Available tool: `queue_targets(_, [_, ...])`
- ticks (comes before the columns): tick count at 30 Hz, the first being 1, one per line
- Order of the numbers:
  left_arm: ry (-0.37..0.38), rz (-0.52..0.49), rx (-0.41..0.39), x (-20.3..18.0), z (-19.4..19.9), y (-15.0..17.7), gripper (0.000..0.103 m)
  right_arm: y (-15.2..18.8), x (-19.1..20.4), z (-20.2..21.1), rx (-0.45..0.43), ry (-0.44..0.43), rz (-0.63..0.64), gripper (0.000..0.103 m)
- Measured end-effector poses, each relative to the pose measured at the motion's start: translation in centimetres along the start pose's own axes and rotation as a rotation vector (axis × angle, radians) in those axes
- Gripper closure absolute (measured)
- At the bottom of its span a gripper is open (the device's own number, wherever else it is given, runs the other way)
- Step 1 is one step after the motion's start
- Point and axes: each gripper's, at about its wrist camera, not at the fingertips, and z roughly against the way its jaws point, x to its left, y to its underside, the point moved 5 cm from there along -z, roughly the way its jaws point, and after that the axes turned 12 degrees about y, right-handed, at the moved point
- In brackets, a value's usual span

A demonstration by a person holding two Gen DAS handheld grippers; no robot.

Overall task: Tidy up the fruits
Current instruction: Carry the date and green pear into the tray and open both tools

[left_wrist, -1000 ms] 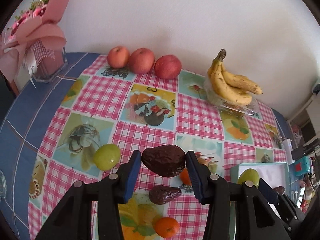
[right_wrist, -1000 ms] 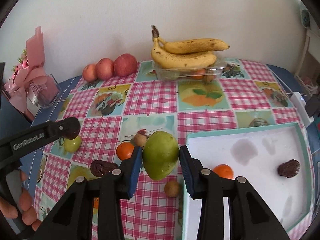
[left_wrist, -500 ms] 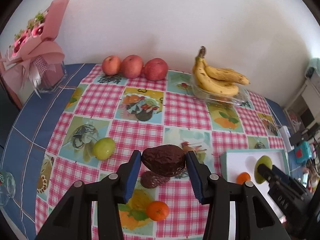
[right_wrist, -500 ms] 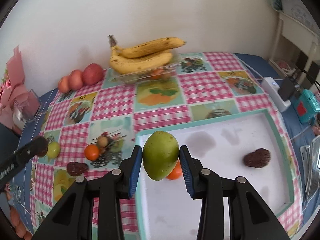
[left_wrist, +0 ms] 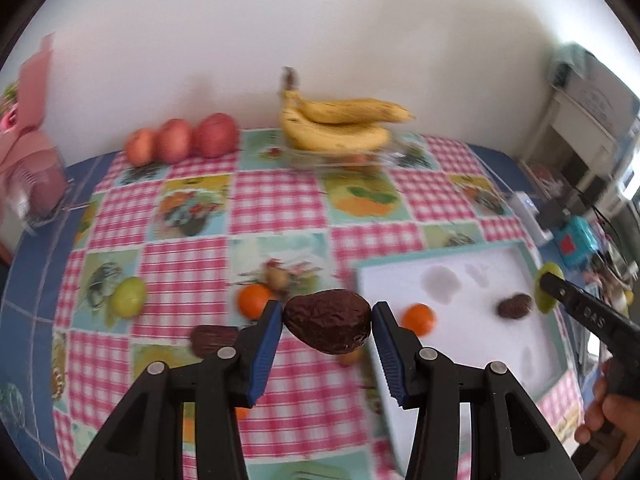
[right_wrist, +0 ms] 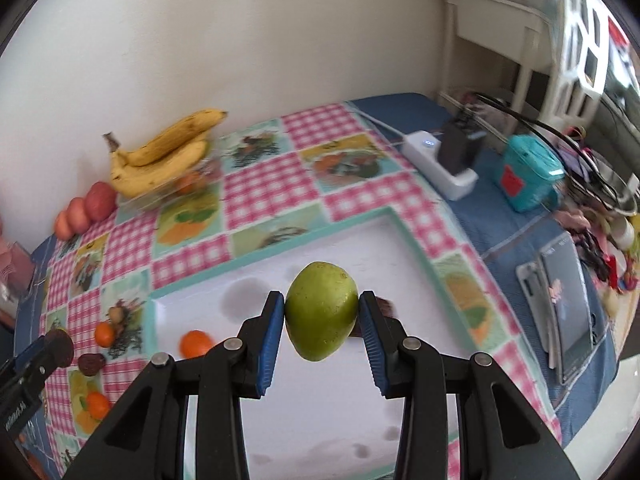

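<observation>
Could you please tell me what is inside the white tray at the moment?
In the white tray lie one orange and one dark wrinkled fruit. In the right wrist view, the held green fruit covers part of the tray floor.

Dark fruit (right_wrist: 384,307) on tray — mostly hidden behind right claw (right_wrist: 322,322).

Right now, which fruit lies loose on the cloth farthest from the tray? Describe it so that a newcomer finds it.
Start at the white tray with its teal rim, then cross the pink checked tablecloth to its far side. There lies a green fruit, alone; the loose fruits nearer the tray are orange or dark brown.
</observation>
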Motion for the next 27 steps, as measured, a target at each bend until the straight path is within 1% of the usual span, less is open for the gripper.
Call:
queue_targets(3, [0.039, -0.037, 0.028, -2.5, -1.2, 0.4, 0.054, 0.3, -1.7, -0.5, 0.026, 0.023, -0.030, 0.063])
queue_targets(7, [0.074, -0.110, 0.076, -6.1, -2.9, 1.4, 0.054, 0.5, -2.2, -0.5, 0.029, 0.017, -0.033, 0.063])
queue_targets(10, [0.087, -0.139, 0.121, -7.4, -4.4, 2.3, 0.054, 0.7, -1.9, -0.6, 0.036, 0.015, -0.015, 0.063])
queue_targets(12, [0.086, -0.145, 0.155, -7.7, -5.5, 3.0, 0.054, 1.0, -1.8, -1.1, 0.054, 0.013, -0.003, 0.063])
queue_targets(14, [0.075, -0.151, 0.194, -7.8, -6.8, 3.8, 0.054, 1.5, -1.5, -2.2, 0.092, 0.010, 0.010, 0.063])
queue_targets(19, [0.061, -0.153, 0.246, -7.9, -8.4, 5.0, 0.054, 3.1, -0.6, -5.0, 0.185, 0.010, 0.045, 0.063])
queue_targets(21, [0.062, -0.154, 0.258, -7.9, -8.8, 5.3, 0.054, 3.4, -0.3, -5.5, 0.201, 0.006, 0.057, 0.064])
queue_targets(27, [0.051, -0.153, 0.298, -7.8, -10.1, 6.1, 0.054, 3.8, 0.6, -5.9, 0.215, -0.004, 0.087, 0.064])
